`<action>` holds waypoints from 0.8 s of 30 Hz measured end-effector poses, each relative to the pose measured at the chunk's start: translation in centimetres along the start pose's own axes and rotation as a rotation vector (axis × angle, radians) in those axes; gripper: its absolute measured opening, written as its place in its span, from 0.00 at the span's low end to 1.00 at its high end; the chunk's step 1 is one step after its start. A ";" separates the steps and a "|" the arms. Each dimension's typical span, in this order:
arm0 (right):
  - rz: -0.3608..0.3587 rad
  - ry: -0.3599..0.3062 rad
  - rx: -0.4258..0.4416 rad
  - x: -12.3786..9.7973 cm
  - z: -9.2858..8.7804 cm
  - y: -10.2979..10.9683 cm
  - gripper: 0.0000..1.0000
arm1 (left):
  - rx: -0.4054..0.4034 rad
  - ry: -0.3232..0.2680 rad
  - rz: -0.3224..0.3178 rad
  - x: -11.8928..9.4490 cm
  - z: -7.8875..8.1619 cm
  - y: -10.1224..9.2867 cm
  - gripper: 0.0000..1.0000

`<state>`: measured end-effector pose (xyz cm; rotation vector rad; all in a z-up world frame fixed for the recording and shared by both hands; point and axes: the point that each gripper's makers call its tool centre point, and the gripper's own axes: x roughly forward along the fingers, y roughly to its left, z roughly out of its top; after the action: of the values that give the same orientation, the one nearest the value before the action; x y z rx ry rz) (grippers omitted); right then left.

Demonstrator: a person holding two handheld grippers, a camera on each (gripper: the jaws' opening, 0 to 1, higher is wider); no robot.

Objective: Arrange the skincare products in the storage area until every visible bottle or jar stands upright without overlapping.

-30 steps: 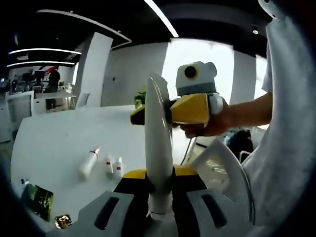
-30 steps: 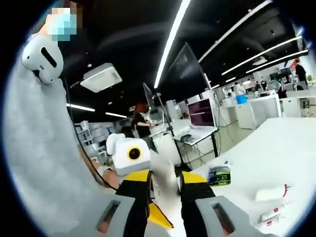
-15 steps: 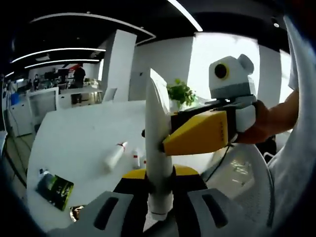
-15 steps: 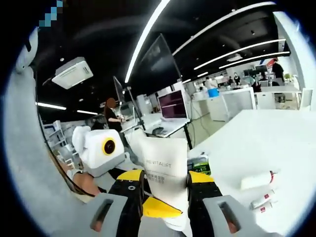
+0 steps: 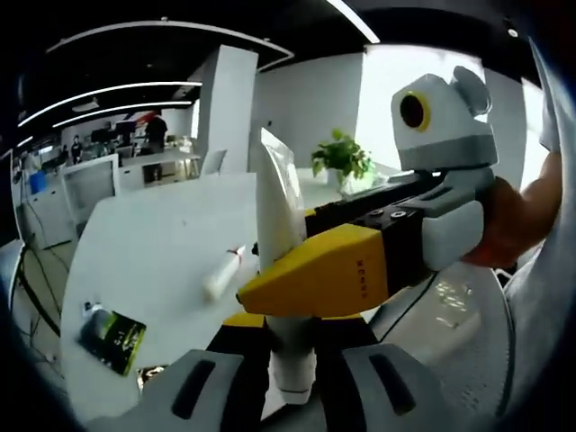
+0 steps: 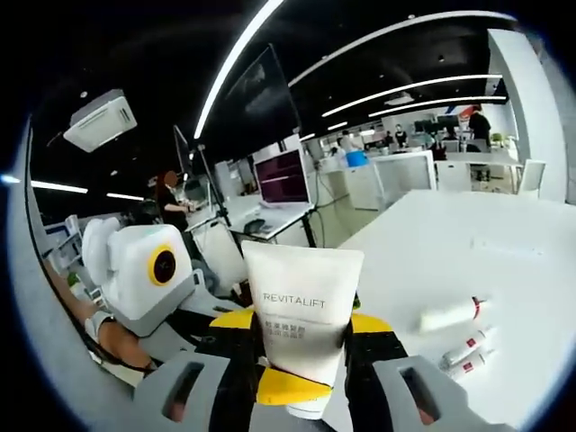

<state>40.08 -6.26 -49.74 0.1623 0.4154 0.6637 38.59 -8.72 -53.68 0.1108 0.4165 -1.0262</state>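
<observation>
A white tube (image 5: pixel 274 198) marked REVITALIFT (image 6: pixel 301 288) is held in the air between both grippers, cap end down. My left gripper (image 5: pixel 292 346) is shut on its lower part, and I see the tube edge-on there. My right gripper (image 5: pixel 268 270) reaches in from the right, with one yellow finger crossing in front of the tube. In the right gripper view the tube faces me flat, and the right gripper (image 6: pixel 304 351) has its jaws against both edges. The left gripper (image 6: pixel 288 389) pokes a yellow tip out below the tube.
A white table (image 6: pixel 504 261) carries a white bottle lying flat (image 6: pixel 450 315) (image 5: pixel 220 274) and two small tubes (image 6: pixel 468 349) beside it. A dark green packet (image 5: pixel 112 335) lies near the table's edge. A potted plant (image 5: pixel 342 157) stands further back. A hand (image 5: pixel 508 225) holds the right gripper.
The right gripper has slid down the tube toward the left gripper, and its jaws now straddle the tube's full width. Both views have shifted with the hands.
</observation>
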 end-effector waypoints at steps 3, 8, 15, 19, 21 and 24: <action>0.011 0.008 -0.023 -0.3 0.3 -0.1 0.28 | 0.006 -0.015 0.000 0.0 0.2 -0.1 0.18; 0.045 0.021 -0.030 -0.3 0.8 -0.3 0.27 | 0.039 -0.065 0.013 0.1 1.0 0.1 0.20; 0.079 0.021 -0.061 -0.5 1.9 -0.7 0.26 | 0.021 -0.114 0.013 0.0 2.1 0.5 0.20; 0.082 0.013 -0.076 -0.6 2.1 -1.6 0.26 | 0.017 -0.102 0.017 0.2 2.0 0.7 0.20; 0.075 0.001 -0.091 -0.7 2.4 -2.1 0.26 | 0.028 -0.078 0.022 0.4 1.6 0.7 0.20; 0.056 -0.024 -0.099 -1.0 3.0 -3.4 0.26 | 0.024 -0.042 0.028 0.7 0.9 0.8 0.19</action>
<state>42.53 -9.62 -47.67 0.0882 0.3554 0.7353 39.85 -9.08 -53.17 0.1155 0.3637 -1.0048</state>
